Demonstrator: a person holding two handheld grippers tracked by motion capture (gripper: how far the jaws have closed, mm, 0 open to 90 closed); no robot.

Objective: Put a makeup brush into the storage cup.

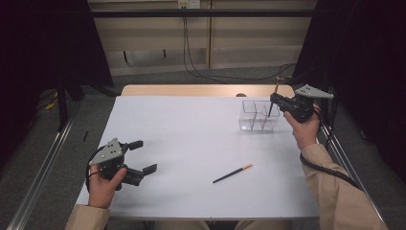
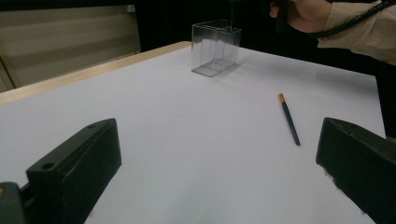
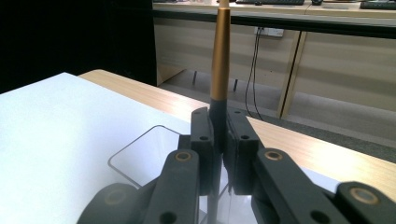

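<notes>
A clear plastic box (image 1: 258,116) with compartments stands at the far right of the white table (image 1: 191,143). My right gripper (image 1: 274,101) hovers over its right end, shut on an upright chopstick (image 3: 219,60) with a black shaft and a golden top; the lower tip reaches into the box (image 3: 144,156). A second black chopstick (image 1: 233,173) with an orange end lies flat on the table, nearer the front. At the front left my left gripper (image 1: 142,156) rests open, nothing between its jaws. In the left gripper view the lying chopstick (image 2: 289,119) and the box (image 2: 215,47) are ahead.
A wooden table edge (image 1: 206,89) runs behind the white top. Cables (image 1: 201,67) hang down the back wall. Metal rails (image 1: 43,167) flank the table on both sides. Dark curtains close in left and right.
</notes>
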